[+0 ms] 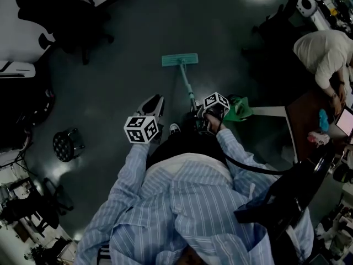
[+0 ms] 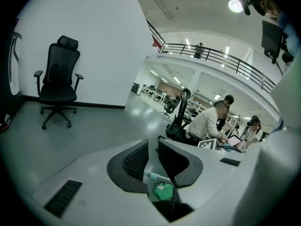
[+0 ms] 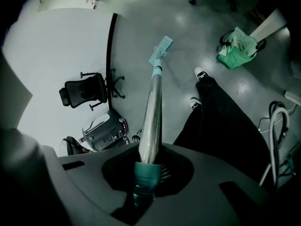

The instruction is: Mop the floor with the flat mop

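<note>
The flat mop's teal head (image 1: pixel 180 59) lies flat on the dark floor ahead of me, and its thin pole (image 1: pixel 187 86) slants back to my right gripper (image 1: pixel 207 116). In the right gripper view the metal pole (image 3: pixel 153 107) and its teal grip (image 3: pixel 146 175) run between the jaws of the right gripper (image 3: pixel 149 163), which is shut on the handle, with the mop head (image 3: pixel 160 51) far off. My left gripper (image 1: pixel 155 104) hovers left of the pole and touches nothing. Its jaws stand a narrow gap apart and empty in the left gripper view (image 2: pixel 151 155).
A black office chair (image 1: pixel 71 12) stands by the white wall at the far left. A small stool (image 1: pixel 69 144) is on my left and a green bag (image 1: pixel 238 108) on my right. A person (image 1: pixel 325 51) bends over a desk (image 1: pixel 309 120). My shoe (image 1: pixel 174 128) is below the pole.
</note>
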`<action>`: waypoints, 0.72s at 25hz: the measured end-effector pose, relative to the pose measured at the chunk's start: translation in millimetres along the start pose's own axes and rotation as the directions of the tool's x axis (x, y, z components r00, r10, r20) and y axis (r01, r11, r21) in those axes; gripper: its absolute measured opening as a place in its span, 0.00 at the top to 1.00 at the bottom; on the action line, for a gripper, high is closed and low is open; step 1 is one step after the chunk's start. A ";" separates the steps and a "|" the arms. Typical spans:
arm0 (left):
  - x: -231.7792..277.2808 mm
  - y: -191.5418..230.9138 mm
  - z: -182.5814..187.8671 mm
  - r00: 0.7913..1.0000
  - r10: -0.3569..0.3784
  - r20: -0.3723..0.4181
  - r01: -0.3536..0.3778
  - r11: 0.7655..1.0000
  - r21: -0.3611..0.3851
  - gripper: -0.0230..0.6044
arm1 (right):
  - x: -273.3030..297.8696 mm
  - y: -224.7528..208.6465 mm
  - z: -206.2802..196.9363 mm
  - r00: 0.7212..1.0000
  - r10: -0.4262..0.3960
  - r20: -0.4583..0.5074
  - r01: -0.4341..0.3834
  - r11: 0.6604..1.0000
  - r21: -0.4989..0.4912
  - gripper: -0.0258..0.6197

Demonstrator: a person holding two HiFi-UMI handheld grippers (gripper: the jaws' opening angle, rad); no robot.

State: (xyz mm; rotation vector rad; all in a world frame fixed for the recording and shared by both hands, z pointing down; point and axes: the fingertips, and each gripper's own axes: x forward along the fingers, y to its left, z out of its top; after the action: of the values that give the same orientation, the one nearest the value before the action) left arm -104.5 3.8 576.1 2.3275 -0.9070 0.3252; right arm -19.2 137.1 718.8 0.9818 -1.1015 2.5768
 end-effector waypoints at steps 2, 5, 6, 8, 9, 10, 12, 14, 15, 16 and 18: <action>-13.3 2.0 -9.1 1.000 -0.004 0.001 0.004 1.000 -0.002 0.85 | 6.5 -7.2 -16.8 1.000 0.009 0.001 -0.009 1.000 0.009 0.90; -25.0 -0.9 -21.5 1.000 -0.023 0.004 0.023 1.000 -0.002 0.85 | 9.9 -20.9 -37.8 1.000 0.019 0.006 -0.019 1.000 0.023 0.90; -27.6 -3.4 -24.9 0.999 -0.032 0.004 0.032 0.999 -0.001 0.85 | 9.5 -24.9 -44.1 1.000 0.024 0.008 -0.024 0.999 0.029 0.90; -33.5 -8.2 -30.8 0.999 -0.049 0.001 0.049 0.999 0.002 0.85 | 9.4 -30.6 -57.3 0.999 0.036 0.010 -0.036 0.998 0.042 0.90; -36.9 -9.6 -33.3 0.998 -0.056 -0.001 0.056 0.998 0.003 0.85 | 10.1 -32.4 -63.8 0.999 0.040 0.011 -0.041 0.998 0.047 0.90; -40.4 -10.4 -35.4 0.998 -0.063 -0.003 0.063 0.998 0.004 0.85 | 11.3 -33.7 -69.8 0.999 0.043 0.012 -0.043 0.998 0.053 0.90; -46.5 -10.7 -38.7 0.997 -0.075 -0.007 0.075 0.997 0.007 0.85 | 14.1 -34.6 -79.2 0.999 0.046 0.016 -0.047 0.997 0.061 0.90; -50.9 -11.9 -41.5 0.996 -0.084 -0.008 0.084 0.996 0.008 0.85 | 15.5 -35.1 -84.6 0.999 0.047 0.019 -0.048 0.997 0.068 0.90; -52.7 -12.7 -42.8 0.996 -0.086 -0.007 0.086 0.996 0.008 0.85 | 16.0 -35.6 -85.9 0.999 0.046 0.019 -0.047 0.997 0.069 0.90; -54.6 -13.2 -43.6 0.996 -0.087 -0.004 0.087 0.996 0.007 0.85 | 16.6 -35.8 -86.5 0.999 0.043 0.020 -0.045 0.997 0.068 0.90; -58.4 -12.7 -43.2 0.996 -0.084 0.005 0.084 0.996 0.005 0.85 | 17.8 -34.4 -86.8 0.999 0.035 0.019 -0.037 0.997 0.063 0.90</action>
State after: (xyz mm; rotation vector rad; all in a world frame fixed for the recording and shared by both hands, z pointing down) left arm -139.1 68.8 579.2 2.3639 -0.8092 0.2865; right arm -63.3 220.3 705.9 1.0095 -1.0572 2.6519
